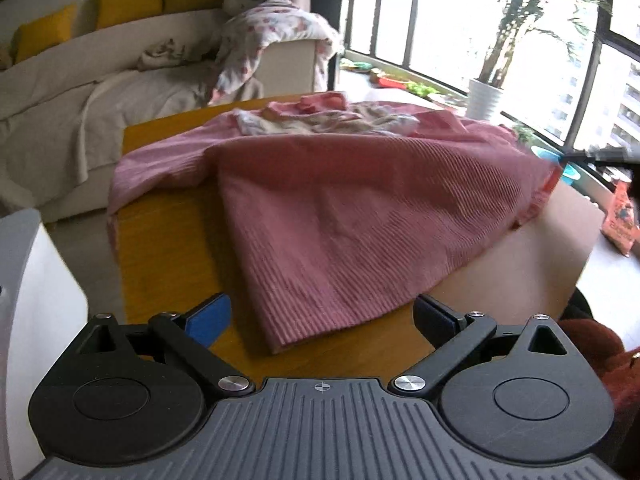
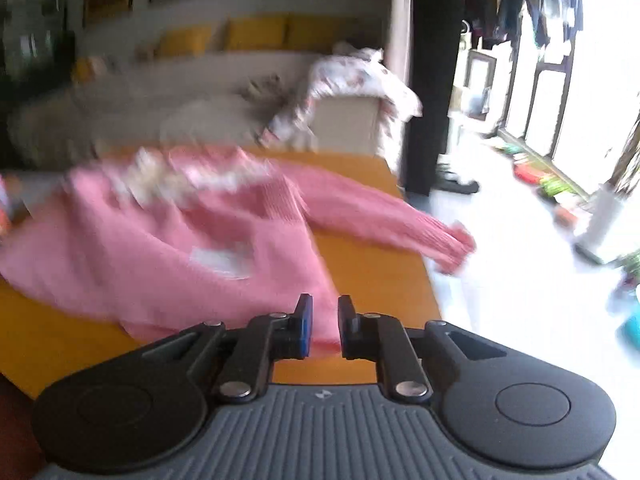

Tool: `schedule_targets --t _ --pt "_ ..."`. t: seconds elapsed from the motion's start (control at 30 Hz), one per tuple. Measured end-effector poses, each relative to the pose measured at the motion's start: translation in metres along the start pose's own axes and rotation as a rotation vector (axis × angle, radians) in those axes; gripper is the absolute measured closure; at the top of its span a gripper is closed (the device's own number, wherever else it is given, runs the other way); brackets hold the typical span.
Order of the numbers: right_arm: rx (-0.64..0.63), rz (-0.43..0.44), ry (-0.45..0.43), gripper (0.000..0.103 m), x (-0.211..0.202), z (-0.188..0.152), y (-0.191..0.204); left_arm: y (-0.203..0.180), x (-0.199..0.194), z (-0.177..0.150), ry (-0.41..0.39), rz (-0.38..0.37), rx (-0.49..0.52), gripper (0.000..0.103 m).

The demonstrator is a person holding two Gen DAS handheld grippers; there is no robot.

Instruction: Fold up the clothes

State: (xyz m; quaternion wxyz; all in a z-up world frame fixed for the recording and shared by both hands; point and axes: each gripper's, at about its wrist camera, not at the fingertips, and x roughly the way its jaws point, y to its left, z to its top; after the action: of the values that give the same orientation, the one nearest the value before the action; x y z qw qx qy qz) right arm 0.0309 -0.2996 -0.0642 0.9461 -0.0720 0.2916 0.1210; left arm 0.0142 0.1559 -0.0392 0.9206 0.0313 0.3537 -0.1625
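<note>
The pink sweater [image 1: 352, 216] is spread across the yellow table [image 1: 160, 248], one sleeve [image 2: 384, 216] hanging toward the table's edge. The right gripper [image 2: 323, 326] has its fingers nearly together around the hem corner, looks like it's pinching it but the view is blurry so I can't swear to it. The left gripper [image 1: 320, 320] is wide apart, holding nothing, just short of the hem. I'd say grab the other corner with it, keep both level, then fold slow so the knit doesn't bunch
</note>
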Motion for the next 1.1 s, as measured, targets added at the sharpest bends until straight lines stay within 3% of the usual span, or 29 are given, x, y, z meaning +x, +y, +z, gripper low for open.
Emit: schedule_targets --t 0.03,0.1,0.17,0.3,0.37,0.47,0.5,0.57,0.8,0.93,1.0,1.07,1.1 --pt "-0.005 0.035 -0.006 0.088 -0.002 -0.002 0.003 0.000 0.000 0.001 0.001 0.003 0.000 0.003" --pt "-0.070 0.145 -0.046 0.076 -0.007 0.006 0.025 -0.004 0.000 0.004 -0.003 -0.009 0.015 0.003" --pt "-0.189 0.226 -0.080 0.053 -0.006 0.014 0.058 -0.012 0.001 0.008 -0.010 -0.024 0.042 0.003" --pt "-0.341 0.384 -0.070 0.050 0.013 0.022 0.121 -0.033 0.000 0.013 -0.023 -0.046 0.114 0.003" --pt "-0.392 0.397 -0.071 0.045 0.029 0.025 0.143 -0.045 -0.002 0.014 -0.034 -0.044 0.163 0.003" --pt "-0.363 0.391 -0.026 0.038 0.054 0.030 0.146 -0.059 -0.004 0.015 -0.052 -0.053 0.227 0.003" --pt "-0.351 0.389 -0.009 0.042 0.062 0.032 0.146 -0.063 -0.004 0.015 -0.057 -0.061 0.248 0.003" --pt "-0.297 0.414 0.042 0.100 0.067 0.031 0.139 -0.074 -0.002 0.013 -0.067 -0.072 0.301 0.003" --pt "-0.005 0.524 -0.027 0.101 0.045 0.082 0.093 -0.122 0.030 0.009 -0.129 0.016 0.592 0.003" --pt "0.041 0.570 -0.049 0.101 0.041 0.103 0.085 -0.141 0.049 0.010 -0.189 0.068 0.725 0.003" --pt "0.035 0.569 -0.067 0.101 0.041 0.110 0.087 -0.143 0.058 0.016 -0.218 0.122 0.742 0.003" --pt "0.023 0.559 -0.086 0.101 0.039 0.116 0.088 -0.144 0.066 0.023 -0.247 0.178 0.756 0.014" --pt "0.012 0.547 -0.097 0.101 0.033 0.115 0.088 -0.140 0.068 0.031 -0.244 0.185 0.737 0.041"
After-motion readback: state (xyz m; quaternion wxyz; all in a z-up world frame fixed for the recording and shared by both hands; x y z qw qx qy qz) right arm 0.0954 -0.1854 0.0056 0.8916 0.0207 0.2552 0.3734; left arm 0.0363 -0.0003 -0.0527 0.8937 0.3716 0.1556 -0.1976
